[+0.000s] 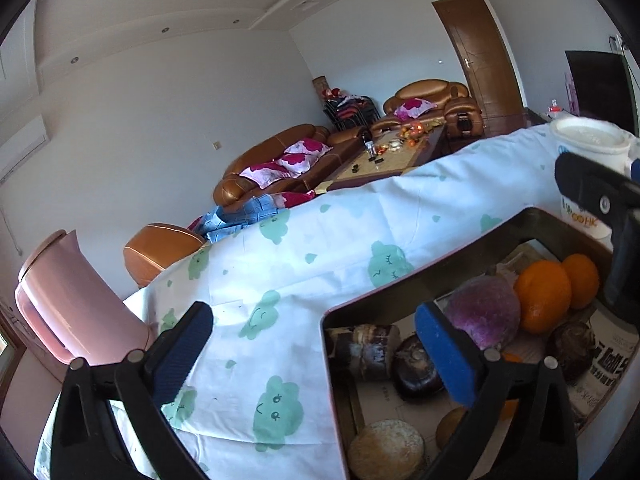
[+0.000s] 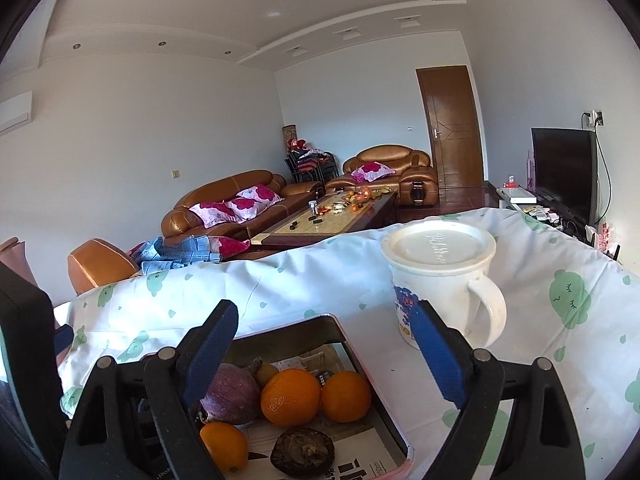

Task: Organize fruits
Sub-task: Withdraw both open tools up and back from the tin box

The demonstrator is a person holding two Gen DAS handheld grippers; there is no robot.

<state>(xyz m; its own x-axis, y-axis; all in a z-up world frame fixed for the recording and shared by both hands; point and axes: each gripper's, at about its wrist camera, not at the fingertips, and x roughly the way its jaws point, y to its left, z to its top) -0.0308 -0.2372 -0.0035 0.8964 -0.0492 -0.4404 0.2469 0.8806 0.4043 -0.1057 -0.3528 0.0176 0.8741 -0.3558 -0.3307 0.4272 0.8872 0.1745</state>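
A dark metal tray (image 1: 400, 292) lined with newspaper sits on the cloud-print tablecloth (image 1: 304, 240). In it lie two oranges (image 1: 542, 296), a purple round fruit (image 1: 484, 312), dark brown round pieces (image 1: 416, 368), a cane-like chunk (image 1: 360, 350) and a pale brown one (image 1: 386, 448). My left gripper (image 1: 316, 356) is open over the tray's left rim, nothing between its fingers. In the right wrist view my right gripper (image 2: 324, 350) is open above the oranges (image 2: 290, 398), the purple fruit (image 2: 230, 394) and the tray (image 2: 280, 326), touching none of them.
A white lidded mug (image 2: 440, 276) stands just right of the tray, near my right finger. A pink jug (image 1: 68, 300) stands at the table's left edge. Beyond the table's far edge are brown sofas, a coffee table and a television.
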